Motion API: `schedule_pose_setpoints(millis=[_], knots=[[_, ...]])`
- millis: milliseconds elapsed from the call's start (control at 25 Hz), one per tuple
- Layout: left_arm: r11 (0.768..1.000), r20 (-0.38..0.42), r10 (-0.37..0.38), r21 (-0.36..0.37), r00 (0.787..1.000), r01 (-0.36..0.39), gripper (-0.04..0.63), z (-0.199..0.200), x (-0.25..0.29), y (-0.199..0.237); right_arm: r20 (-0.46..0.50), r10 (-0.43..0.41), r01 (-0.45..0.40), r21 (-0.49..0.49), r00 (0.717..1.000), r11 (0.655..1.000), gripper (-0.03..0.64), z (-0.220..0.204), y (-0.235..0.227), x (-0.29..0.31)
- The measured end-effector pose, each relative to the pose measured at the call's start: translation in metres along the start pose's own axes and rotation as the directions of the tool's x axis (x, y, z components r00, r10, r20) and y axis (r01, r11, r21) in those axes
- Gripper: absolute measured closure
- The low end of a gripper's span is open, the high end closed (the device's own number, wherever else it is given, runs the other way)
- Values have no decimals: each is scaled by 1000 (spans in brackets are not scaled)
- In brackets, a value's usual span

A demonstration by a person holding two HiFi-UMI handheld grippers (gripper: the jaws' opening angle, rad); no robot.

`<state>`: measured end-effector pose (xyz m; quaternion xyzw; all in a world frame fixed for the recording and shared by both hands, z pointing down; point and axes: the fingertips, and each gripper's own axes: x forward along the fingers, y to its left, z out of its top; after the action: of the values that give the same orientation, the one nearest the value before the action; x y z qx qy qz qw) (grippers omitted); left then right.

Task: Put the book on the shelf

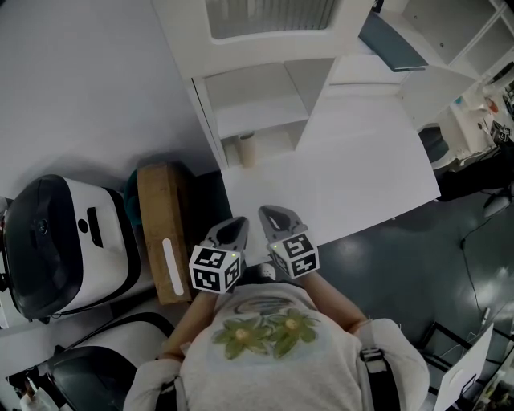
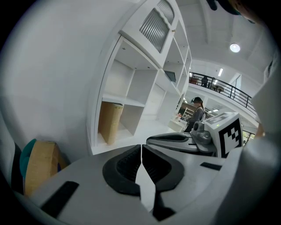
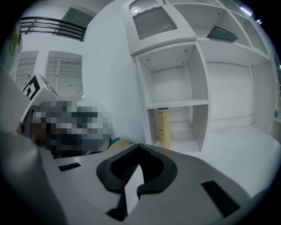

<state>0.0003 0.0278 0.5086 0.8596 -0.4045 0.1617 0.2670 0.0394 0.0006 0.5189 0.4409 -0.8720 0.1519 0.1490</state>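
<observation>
White table stretches ahead of the person, over a dark grey floor. Nearest, against a flower-printed shirt, the left gripper and right gripper sit side by side at the table's near edge. Both have their jaws pressed together with nothing between them. Each marker cube carries black-and-white squares.

Left of the table stands a cardboard box bearing a white strip, and beyond it a white-and-black machine. Bare tabletop lies between the grippers and the white shelf unit.

The book, tan, stands upright in the unit's lower left compartment, against its left wall. Its spine shows print too small to read. Higher up are a ribbed panel and a dark flat item in a further compartment. Far back, the left gripper view shows a person below a railed balcony.
</observation>
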Motion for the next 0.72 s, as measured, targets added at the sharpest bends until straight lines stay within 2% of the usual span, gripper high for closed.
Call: schedule_pose_setpoints(millis=[720], knots=[[1000,10,7,-9,1000,-7,560,-9,-9,-13,-16,3,-3,17,1000,1000,588,-11,2,-16]])
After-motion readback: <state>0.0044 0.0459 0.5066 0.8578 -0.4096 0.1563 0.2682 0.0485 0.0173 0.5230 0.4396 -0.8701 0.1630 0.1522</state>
